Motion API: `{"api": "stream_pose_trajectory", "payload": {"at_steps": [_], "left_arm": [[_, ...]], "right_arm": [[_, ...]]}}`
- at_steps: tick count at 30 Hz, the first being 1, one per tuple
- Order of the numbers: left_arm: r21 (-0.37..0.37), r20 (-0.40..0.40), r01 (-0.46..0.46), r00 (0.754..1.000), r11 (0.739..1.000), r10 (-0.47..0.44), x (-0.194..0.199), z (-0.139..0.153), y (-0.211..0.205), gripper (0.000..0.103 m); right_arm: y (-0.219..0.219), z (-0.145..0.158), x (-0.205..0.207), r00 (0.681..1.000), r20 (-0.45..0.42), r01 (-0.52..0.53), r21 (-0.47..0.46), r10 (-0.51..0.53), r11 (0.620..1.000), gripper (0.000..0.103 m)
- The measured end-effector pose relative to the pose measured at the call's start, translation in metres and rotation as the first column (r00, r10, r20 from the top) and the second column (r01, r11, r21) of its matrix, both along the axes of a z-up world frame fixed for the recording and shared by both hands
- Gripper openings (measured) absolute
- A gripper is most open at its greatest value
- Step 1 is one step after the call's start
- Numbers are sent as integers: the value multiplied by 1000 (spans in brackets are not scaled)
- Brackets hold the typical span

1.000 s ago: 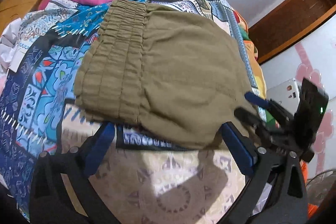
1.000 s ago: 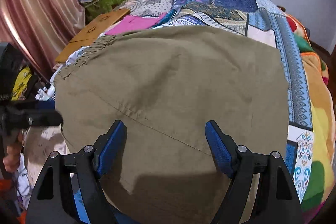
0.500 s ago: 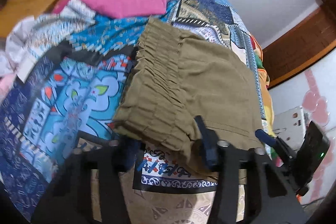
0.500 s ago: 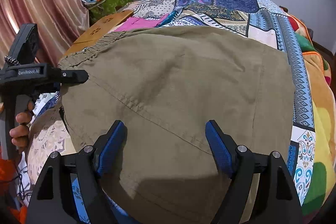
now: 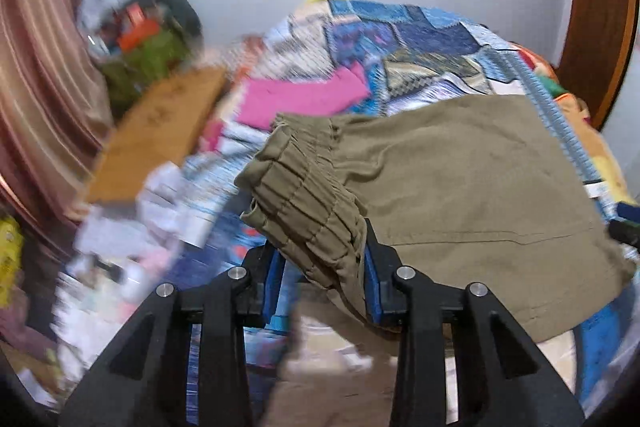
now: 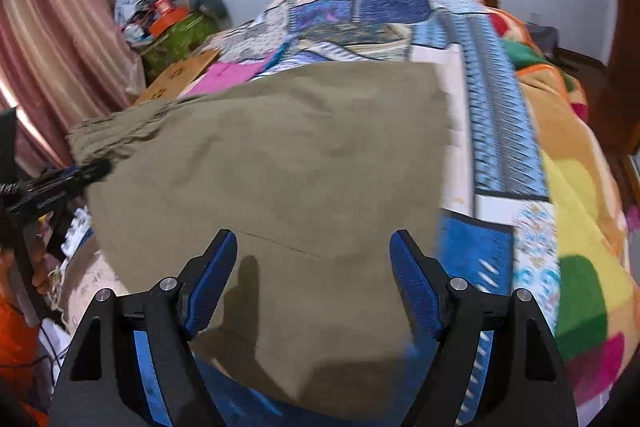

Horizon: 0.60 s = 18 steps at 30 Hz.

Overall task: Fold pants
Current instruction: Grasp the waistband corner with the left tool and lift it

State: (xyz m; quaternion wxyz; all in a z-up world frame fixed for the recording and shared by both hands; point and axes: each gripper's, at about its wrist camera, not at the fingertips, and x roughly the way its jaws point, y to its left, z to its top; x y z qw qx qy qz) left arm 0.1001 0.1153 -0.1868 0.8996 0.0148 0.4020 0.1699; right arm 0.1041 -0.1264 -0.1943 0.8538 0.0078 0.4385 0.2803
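Olive pants (image 5: 460,187), already folded into a compact panel, spread across the patchwork quilt (image 5: 420,39) near the bed's front edge, gathered elastic waistband (image 5: 304,195) at the left end. Left gripper (image 5: 324,279) closing on that waistband, bunched cloth between the blue pads and lifted clear of the quilt at that corner. Right gripper (image 6: 312,279) poised over the near edge of the pants with jaws spread wide, nothing pinched, cloth merely beneath them. Step in hand, by the look of it: taking hold of the waistband end for another fold. Next move probably calls for a firm clamp through all the gathered layers, then a matching pinch by the right gripper on the same edge, so both corners travel together over the panel without a layer slipping out. A pink garment (image 5: 304,99) beyond, well clear. White lettering on the left gripper's arm in the right wrist view, too blurred to read; no other brand or label legible.
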Motion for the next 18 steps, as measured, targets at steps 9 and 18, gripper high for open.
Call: {"api": "stream_pose_trajectory", "payload": {"at_steps": [9, 18], "left_arm": [[159, 117, 57, 990, 986, -77, -6, 46, -29, 32], [120, 189, 278, 936, 953, -297, 18, 92, -96, 25]], "right_arm": [[-17, -26, -9, 998, -46, 32, -49, -35, 998, 76], [-28, -32, -8, 996, -80, 48, 31, -45, 998, 76]]}}
